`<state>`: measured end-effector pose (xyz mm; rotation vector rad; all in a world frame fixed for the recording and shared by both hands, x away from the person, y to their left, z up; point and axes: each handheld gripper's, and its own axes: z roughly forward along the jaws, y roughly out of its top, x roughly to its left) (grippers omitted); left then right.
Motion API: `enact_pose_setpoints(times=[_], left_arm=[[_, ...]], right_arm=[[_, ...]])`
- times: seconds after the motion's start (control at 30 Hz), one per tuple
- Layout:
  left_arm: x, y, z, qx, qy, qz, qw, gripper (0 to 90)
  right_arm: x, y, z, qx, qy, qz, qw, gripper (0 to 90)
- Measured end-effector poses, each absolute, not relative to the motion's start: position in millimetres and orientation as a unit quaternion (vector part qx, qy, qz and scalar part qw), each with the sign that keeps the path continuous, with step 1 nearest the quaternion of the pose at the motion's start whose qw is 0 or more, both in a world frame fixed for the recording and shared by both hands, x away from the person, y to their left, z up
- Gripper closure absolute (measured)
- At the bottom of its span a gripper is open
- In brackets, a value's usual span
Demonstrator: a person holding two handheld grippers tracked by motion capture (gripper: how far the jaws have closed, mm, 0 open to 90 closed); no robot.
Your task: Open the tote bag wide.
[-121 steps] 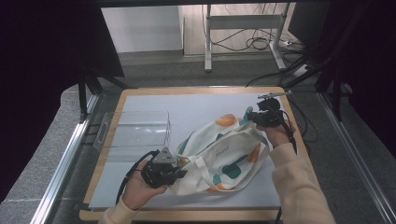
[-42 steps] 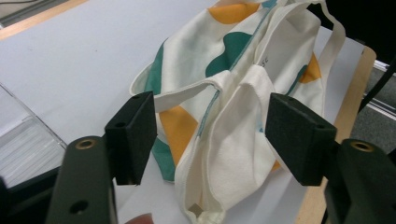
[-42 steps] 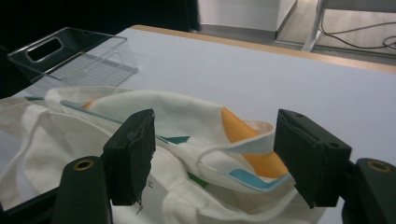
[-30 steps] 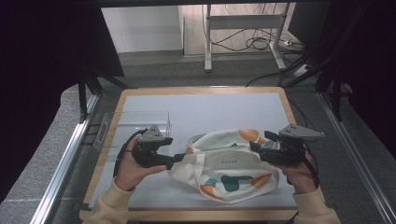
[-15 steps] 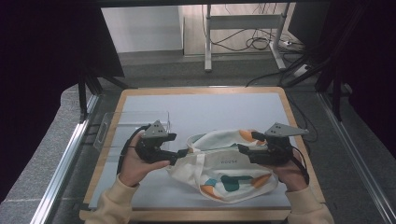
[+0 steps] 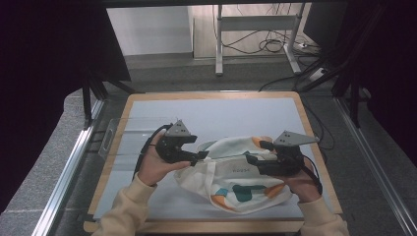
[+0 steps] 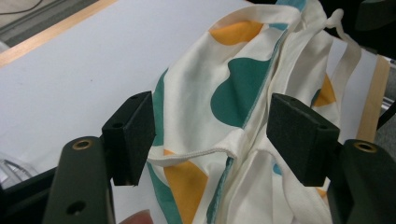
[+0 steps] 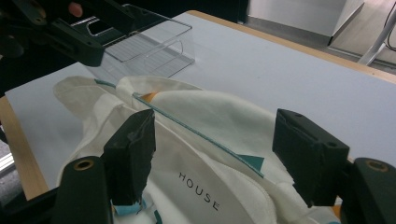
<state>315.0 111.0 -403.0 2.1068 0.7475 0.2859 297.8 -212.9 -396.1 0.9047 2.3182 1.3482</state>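
Cloth bag: cream fabric with teal and orange patches, printed word "HOUSE" seen in the right gripper view. It lies crumpled on the white table top, toward the near edge, between the two grippers.

Left gripper: held at the bag's left end, pointing across it. In the left gripper view its jaws stand wide apart, having just been closing a little; a folded hem of the bag lies between them, and the pads do not press on it.

Right gripper: held at the bag's right end, pointing toward the left gripper. In the right gripper view its jaws stand wide apart over the bag's top fold, with cloth between them; whether the left pad touches the fabric cannot be told.

Clear plastic box: beyond the bag's left end, near the table's left edge, apart from the bag.
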Motion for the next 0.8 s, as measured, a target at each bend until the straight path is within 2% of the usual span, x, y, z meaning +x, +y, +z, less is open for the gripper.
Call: enact_pose_setpoints(times=[0.5, 0.6, 0.8], left_arm=[[335.1, 83.0, -426.3, 0.875, 0.270, 0.079, 0.393, 39.4], [337.6, 79.1, -430.8, 0.885, 0.256, 0.067, 0.382, 44.2], [337.4, 73.2, -436.4, 0.905, 0.227, 0.034, 0.358, 66.1]], right_arm=[[296.4, -215.4, -403.0, 0.319, 0.811, 0.469, 0.144, 30.2], [296.5, -216.1, -403.8, 0.321, 0.811, 0.469, 0.142, 30.3], [297.3, -216.8, -404.5, 0.323, 0.810, 0.469, 0.140, 30.5]])
